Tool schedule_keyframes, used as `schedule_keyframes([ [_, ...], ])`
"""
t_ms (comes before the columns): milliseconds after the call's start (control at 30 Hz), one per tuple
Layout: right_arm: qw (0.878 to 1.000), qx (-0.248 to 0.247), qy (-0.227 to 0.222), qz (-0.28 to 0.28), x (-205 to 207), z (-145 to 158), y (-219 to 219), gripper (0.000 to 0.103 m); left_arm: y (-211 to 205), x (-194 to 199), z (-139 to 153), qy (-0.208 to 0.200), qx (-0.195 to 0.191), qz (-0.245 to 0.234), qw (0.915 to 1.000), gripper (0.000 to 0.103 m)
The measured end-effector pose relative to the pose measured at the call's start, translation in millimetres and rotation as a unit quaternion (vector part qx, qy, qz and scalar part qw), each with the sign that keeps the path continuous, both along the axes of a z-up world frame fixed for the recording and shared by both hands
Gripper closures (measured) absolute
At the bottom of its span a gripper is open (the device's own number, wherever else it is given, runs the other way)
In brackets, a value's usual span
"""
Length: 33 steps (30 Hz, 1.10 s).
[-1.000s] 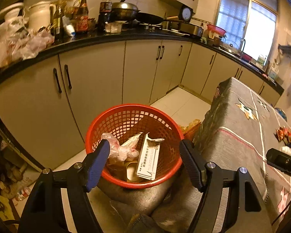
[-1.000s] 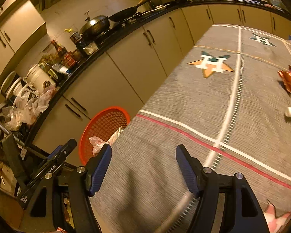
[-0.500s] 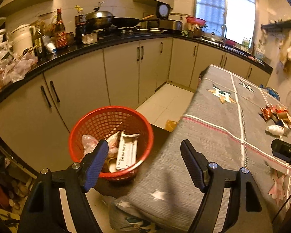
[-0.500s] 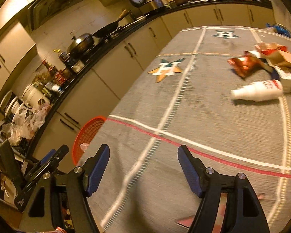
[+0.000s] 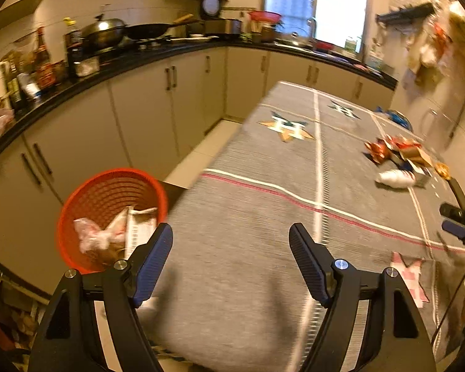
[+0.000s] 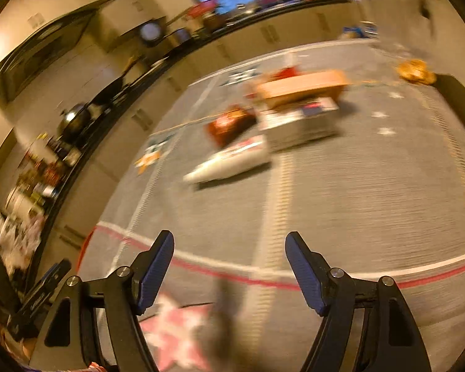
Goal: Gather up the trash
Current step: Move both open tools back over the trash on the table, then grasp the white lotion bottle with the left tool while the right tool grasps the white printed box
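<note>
Working from the biggest thing down: the table (image 5: 238, 248) under its grey cloth fills most of both views, with kitchen cabinets (image 5: 139, 117) and a dark counter curving along the upper left of the left wrist frame.

We judge the step in hand as the reach for the next piece of trash; nothing is held. The left gripper (image 5: 231, 263) shows its jaws spread with only cloth between them. The right gripper (image 6: 229, 266) is likewise spread and empty, over the red stripe low in its frame.

The red basket (image 5: 77, 204) sits at the lower left of the left wrist frame, beside the table's near corner and below its top, already holding wrappers and paper.

The remaining trash lies clustered on the cloth: in the right wrist view, a white bottle (image 6: 229, 162) on its side at centre, a brown cardboard box (image 6: 300, 88) above it, a printed carton (image 6: 297, 124) between the two, a reddish foil wrapper (image 6: 229, 124) to the left. The view is blurred, so finer detail we cannot tell.

The next move, we judge, calls for straddling the bottle across its narrow width.

A crumpled yellow scrap (image 6: 415, 69) lies apart, upper right. The carton touching the bottle may crowd a finger.
</note>
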State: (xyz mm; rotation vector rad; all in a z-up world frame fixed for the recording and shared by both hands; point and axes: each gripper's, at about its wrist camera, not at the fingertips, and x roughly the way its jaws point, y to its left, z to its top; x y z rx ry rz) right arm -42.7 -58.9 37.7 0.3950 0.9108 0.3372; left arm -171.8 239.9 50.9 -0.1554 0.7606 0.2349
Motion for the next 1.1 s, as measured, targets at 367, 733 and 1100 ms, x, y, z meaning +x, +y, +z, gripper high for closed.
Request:
schedule_keyframes([
  [367, 0.997, -0.045, 0.010, -0.055, 74, 1, -35, 0.024, -31, 32, -5, 0.039, -0.103, -0.062, 0.9920, 0.027],
  [733, 0.997, -0.075, -0.003, -0.033, 125, -6, -10, 0.015, -82, 84, 22, 0.034, -0.066, -0.126, 0.9893, 0.026],
  [1100, 0.998, -0.058, -0.019, -0.025, 128, -13, -22, 0.017, -162, 159, 3, 0.028, 0.042, -0.241, 0.9691, 0.026],
])
